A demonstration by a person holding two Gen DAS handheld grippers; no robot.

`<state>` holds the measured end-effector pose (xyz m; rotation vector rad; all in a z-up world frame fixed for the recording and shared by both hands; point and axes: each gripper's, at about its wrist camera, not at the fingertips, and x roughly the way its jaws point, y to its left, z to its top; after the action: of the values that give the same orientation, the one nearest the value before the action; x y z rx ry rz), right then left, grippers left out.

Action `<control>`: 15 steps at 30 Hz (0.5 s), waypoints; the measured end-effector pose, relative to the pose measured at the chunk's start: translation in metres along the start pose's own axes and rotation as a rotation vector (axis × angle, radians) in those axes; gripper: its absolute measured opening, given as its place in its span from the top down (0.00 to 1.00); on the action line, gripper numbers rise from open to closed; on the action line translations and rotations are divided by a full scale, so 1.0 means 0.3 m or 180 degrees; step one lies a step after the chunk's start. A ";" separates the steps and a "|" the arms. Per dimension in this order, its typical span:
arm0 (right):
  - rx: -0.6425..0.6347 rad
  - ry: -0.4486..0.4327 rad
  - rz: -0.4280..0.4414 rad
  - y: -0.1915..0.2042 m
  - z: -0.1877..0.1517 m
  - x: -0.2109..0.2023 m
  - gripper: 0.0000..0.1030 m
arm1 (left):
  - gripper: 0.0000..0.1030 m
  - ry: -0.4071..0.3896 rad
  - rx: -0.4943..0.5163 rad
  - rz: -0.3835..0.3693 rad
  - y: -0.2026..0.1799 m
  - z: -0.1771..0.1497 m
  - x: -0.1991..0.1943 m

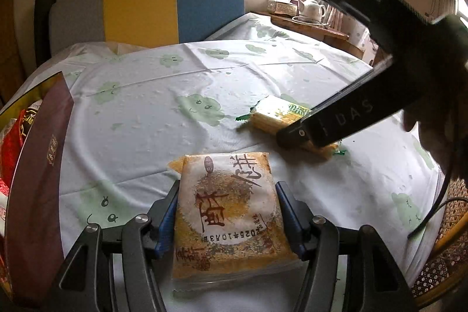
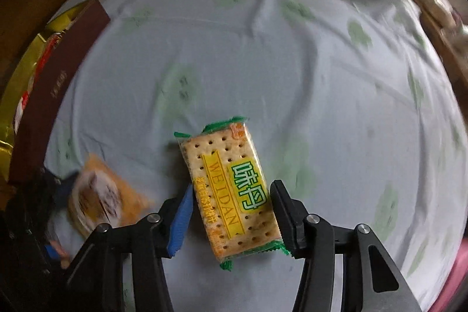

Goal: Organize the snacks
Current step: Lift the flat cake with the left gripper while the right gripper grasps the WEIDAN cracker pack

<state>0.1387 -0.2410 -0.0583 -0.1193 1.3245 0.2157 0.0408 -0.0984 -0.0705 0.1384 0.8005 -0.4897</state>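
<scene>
My left gripper [image 1: 226, 189] is shut on an orange-and-white pastry packet [image 1: 228, 212] with brown characters, held just above the tablecloth. The same packet shows blurred in the right wrist view [image 2: 99, 195]. A green-edged cracker packet [image 2: 231, 189] marked WEIDAN lies on the cloth between the fingers of my right gripper [image 2: 231, 195], which is open; the right finger is close to it, the blue left pad stands apart. In the left wrist view my right gripper [image 1: 295, 133] sits over the cracker packet [image 1: 275, 113].
A dark red gift box [image 1: 38, 180] with gold lining and red snack packs stands at the table's left edge, also in the right wrist view [image 2: 55, 89]. A grey, yellow and blue chair [image 1: 146, 5] stands behind the table. A teapot [image 1: 314, 8] sits on a side shelf.
</scene>
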 end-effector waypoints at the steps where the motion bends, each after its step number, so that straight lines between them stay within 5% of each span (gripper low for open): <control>1: 0.0042 -0.0016 0.0016 -0.008 -0.015 0.005 0.48 | 0.40 0.0003 0.0002 0.0003 -0.001 0.000 0.000; 15: -0.0017 -0.0100 0.0071 -0.044 -0.032 0.039 0.46 | 0.41 0.0186 -0.0018 0.0141 -0.017 0.027 -0.002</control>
<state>0.1351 -0.2547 -0.0724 -0.1053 1.2944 0.2392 0.0433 -0.1052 -0.0641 0.1656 0.8542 -0.4433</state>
